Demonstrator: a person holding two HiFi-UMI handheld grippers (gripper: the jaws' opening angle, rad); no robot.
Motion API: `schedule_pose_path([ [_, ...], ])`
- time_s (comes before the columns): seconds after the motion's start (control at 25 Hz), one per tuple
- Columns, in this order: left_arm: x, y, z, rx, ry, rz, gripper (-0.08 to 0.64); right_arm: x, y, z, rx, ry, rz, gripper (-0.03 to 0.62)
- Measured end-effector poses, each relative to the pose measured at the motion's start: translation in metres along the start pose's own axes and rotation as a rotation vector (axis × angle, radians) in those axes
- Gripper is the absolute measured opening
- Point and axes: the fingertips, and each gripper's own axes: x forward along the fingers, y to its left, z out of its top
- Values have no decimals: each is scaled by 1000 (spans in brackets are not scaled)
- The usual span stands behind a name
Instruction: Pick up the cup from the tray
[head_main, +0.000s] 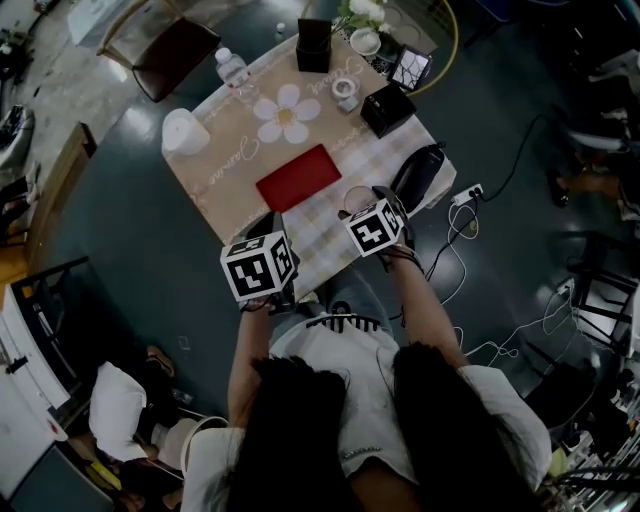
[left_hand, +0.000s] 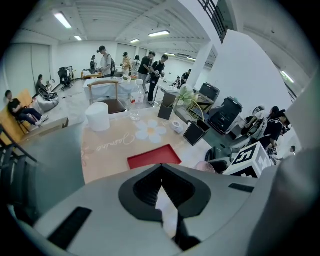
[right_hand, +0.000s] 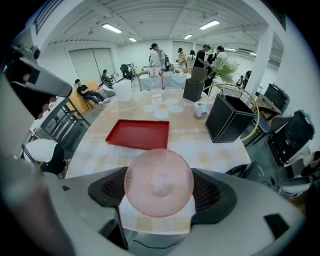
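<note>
The red tray (head_main: 298, 177) lies bare on the table's near half; it also shows in the left gripper view (left_hand: 154, 156) and the right gripper view (right_hand: 138, 134). The pink textured cup (right_hand: 158, 182) is off the tray, held between the jaws of my right gripper (right_hand: 158, 189), its bottom toward the camera. In the head view the cup (head_main: 357, 196) hangs just right of the tray, over the table's near edge, in the right gripper (head_main: 362, 203). My left gripper (head_main: 268, 228) is shut and holds nothing, just short of the tray's near corner.
Farther back on the table (head_main: 225, 170) stand a white cylinder (head_main: 184, 132), a water bottle (head_main: 232, 66), a black box (head_main: 387, 108), a tape roll (head_main: 345, 88) and a black holder (head_main: 314, 45). A dark chair (head_main: 417, 175) is at the table's right edge. Cables and a power strip (head_main: 468, 194) lie on the floor.
</note>
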Motion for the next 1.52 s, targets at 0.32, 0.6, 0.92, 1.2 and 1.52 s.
schedule_pose_path([
  [0.32, 3, 2, -7, 1, 18, 2, 6, -1, -3, 2, -18, 41, -15, 396],
  [0.6, 0, 7, -4, -6, 7, 1, 6, -16, 1, 13, -3, 0, 21, 396],
  [0.92, -7, 3, 3, 13, -27, -16, 6, -61, -4, 54, 7, -154, -28, 396],
  [1.2, -20, 0, 11, 19, -72, -37, 8, -96, 9, 80, 74, -319, -22, 282],
  [1.52, -32, -6, 11, 32, -104, -57, 6, -130, 38, 101, 35, -475, -43, 9],
])
